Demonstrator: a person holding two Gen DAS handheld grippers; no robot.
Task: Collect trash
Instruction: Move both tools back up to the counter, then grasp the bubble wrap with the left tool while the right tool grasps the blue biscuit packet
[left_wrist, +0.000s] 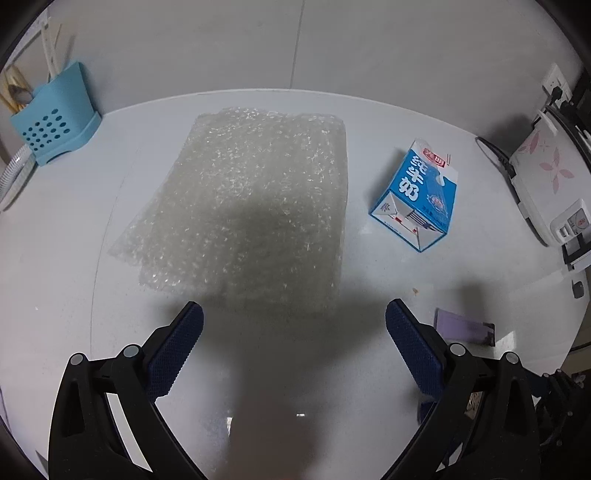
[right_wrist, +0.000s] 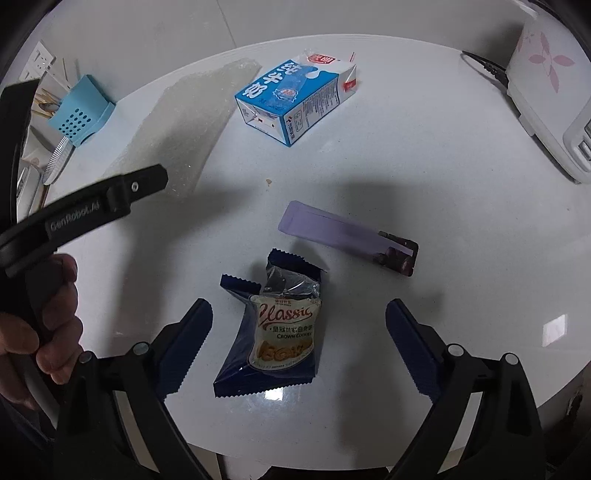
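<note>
my left fingers released, wrap at 12 | my right fingers released, straddling wrapper | carton at 12

You are working at a round white table with a glossy top that mirrors a ceiling light. Behind it stands a pale panelled wall. A wall socket sits to your right, with a black cord trailing across the tabletop.
</note>
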